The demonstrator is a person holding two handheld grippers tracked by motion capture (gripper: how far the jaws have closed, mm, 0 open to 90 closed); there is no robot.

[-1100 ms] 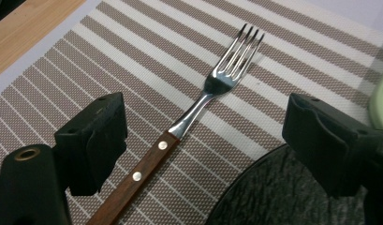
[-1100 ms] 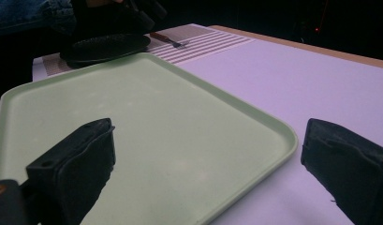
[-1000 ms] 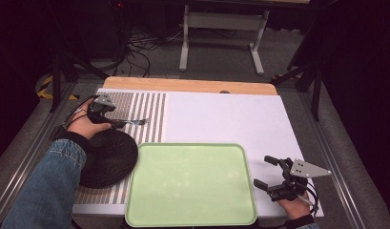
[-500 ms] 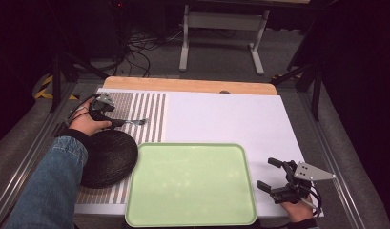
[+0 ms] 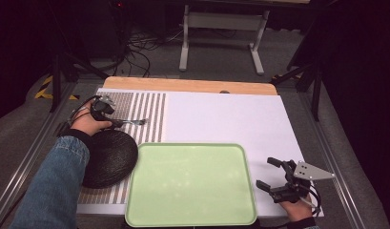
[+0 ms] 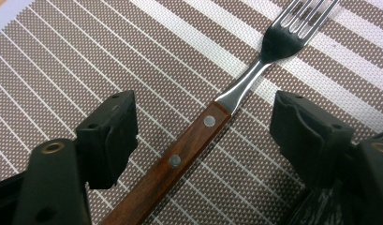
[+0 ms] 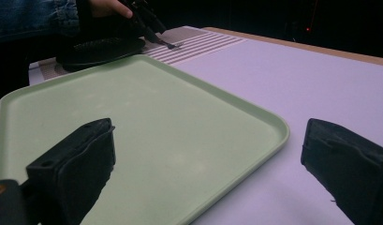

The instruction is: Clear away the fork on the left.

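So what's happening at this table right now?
A person works with a two-jaw tool in each hand. The left tool is down over a wooden-handled fork lying on the striped mat, jaws open on either side of the handle, not closed on it. The right tool sits open at the right edge of the empty green tray. A black plate lies left of the tray.

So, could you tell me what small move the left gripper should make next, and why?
Probably shut the left gripper on the fork. Its jaws stand open on either side of the wooden handle, which lies flat on the striped mat between them, not yet gripped. The right gripper waits open beside the green tray.
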